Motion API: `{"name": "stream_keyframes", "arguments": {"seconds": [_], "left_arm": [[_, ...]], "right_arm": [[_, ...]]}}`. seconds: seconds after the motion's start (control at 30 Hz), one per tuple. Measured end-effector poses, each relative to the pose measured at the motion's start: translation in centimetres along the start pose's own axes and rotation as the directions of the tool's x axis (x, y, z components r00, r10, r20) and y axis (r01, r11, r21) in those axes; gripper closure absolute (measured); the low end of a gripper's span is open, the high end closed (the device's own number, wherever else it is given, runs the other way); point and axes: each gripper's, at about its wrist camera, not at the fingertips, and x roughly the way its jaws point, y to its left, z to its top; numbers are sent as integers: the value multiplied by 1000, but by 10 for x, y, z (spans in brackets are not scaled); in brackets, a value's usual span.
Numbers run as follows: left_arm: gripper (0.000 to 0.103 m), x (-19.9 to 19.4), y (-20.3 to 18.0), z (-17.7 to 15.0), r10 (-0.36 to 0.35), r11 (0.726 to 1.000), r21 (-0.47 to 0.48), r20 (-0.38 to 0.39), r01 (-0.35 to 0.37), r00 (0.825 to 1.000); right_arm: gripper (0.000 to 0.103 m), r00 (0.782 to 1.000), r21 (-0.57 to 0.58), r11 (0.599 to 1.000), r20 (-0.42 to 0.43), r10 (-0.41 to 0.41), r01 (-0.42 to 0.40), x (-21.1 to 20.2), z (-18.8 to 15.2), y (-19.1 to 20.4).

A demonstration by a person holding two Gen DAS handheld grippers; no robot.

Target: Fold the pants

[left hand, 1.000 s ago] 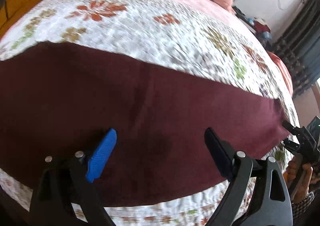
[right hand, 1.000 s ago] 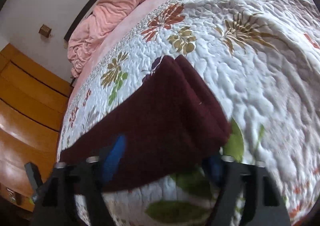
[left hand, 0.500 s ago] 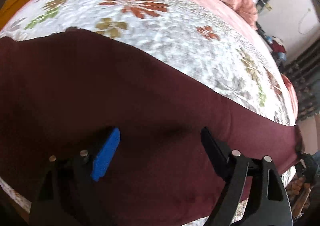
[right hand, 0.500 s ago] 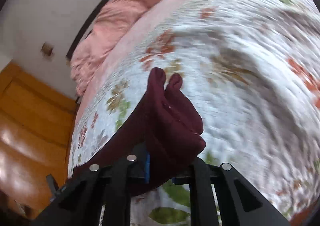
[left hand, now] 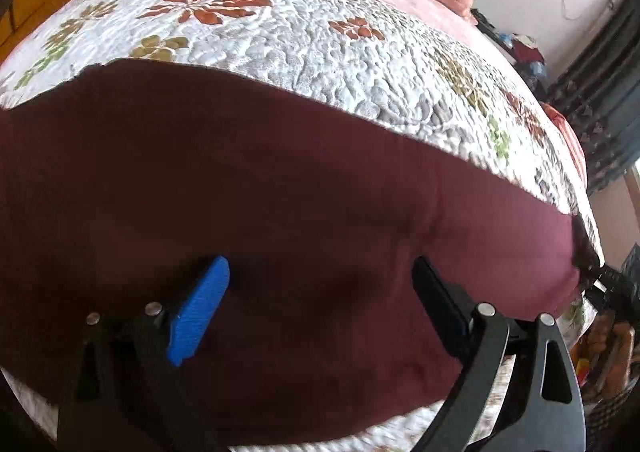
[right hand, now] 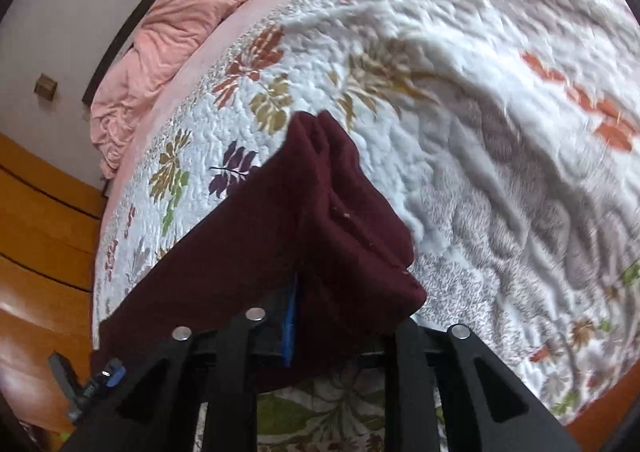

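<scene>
- The maroon pants (left hand: 280, 212) lie stretched in a long band across the near edge of the bed, on a white quilted floral bedspread (left hand: 320, 44); they look already doubled lengthwise, legs laid one on the other, though I cannot make out the waistband.
- The left gripper (left hand: 320, 292) hangs over the middle of the band with its jaws spread wide and opening a little further; the blue pad (left hand: 200, 312) and the black one stand apart above the cloth, nothing pinched between them.
- The right gripper (right hand: 340, 332) has one end of the pants bunched between its jaws; the stacked layers rise in a peak off the bedspread, so the cloth is held; the jaws are easing apart slightly, yet the pads press on the fabric.
- The fabric reads as a thick, soft knit, fleecy perhaps; it will droop and sag from any single hold, carry some weight, and cling to the quilting rather than slide; no risk of damage.
- My judgement: the lifted end wants carrying over toward the far end to halve the length; best to pinch all layers together close to the edge, otherwise the lower ones will slip out and trail.
- A rumpled pink blanket (right hand: 180, 32) sits at the head of the bed, well clear of the work.
</scene>
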Motion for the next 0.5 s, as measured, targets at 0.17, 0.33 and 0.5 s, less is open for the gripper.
{"name": "stream_keyframes", "arguments": {"seconds": [0.17,0.33,0.5], "left_arm": [[10,-14,-1,3,-10,999,-37,8,10,1000],[10,-34,10,-3,0,995,-97,23,3,1000],[10,-54,24,-4,70,995,-74,60,-65,996]], "right_arm": [[83,999,39,999,15,32,-33,-12,2,2],[84,995,-70,997,94,24,-18,-42,4,49],[84,985,-294,955,172,9,42,-63,-6,126]]}}
